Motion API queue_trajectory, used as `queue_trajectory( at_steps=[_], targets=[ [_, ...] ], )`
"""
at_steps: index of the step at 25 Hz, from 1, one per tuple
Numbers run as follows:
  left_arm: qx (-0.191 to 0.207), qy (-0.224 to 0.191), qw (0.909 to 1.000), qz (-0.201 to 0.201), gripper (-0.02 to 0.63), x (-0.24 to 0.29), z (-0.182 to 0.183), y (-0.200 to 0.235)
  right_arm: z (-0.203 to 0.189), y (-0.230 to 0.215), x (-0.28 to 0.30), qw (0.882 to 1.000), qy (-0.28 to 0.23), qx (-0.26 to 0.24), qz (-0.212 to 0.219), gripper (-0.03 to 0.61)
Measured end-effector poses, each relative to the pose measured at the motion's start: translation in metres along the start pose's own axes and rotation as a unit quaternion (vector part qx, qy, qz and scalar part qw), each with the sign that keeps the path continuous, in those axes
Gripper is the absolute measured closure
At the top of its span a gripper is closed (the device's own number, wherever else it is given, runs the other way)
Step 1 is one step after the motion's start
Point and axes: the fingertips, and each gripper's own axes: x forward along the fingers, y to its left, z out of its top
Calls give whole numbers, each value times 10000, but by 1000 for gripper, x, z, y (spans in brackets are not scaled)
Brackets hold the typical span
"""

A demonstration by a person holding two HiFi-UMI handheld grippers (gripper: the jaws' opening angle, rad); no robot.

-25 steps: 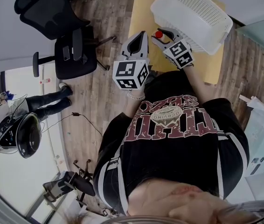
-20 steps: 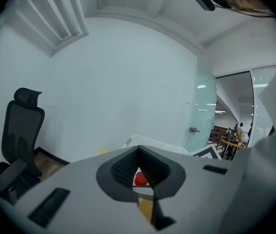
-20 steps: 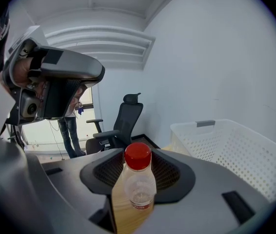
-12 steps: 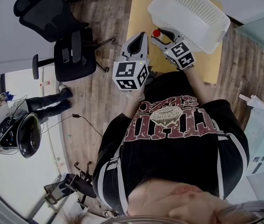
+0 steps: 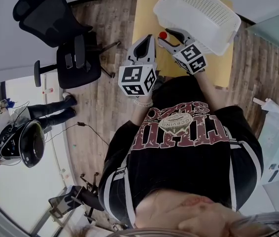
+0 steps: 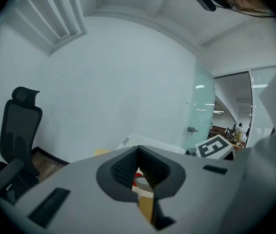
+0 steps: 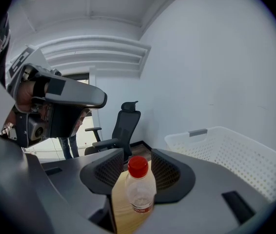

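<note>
Both jaws of our right gripper stand apart, flanking the upright bottle; we judge the grasp pending, so closing comes next. Our left gripper is nearly shut, empty.

Bottle: small, clear plastic, red screw cap, label band near the base. Stands upright on the tan table, near the white basket.

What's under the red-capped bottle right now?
Yellow wooden tabletop: the bottle stands upright on it, between the right tongs' open jaws. The tongs' body covers the tabletop around it.
</note>
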Motion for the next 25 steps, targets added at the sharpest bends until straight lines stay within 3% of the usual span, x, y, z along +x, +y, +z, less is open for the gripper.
queue_trajectory(
  at_steps=[25],
  targets=[
    [110,0,9998,-154,566,7,1,-33,41,-30,-54,9964,-673,154,-493,408]
  ],
)
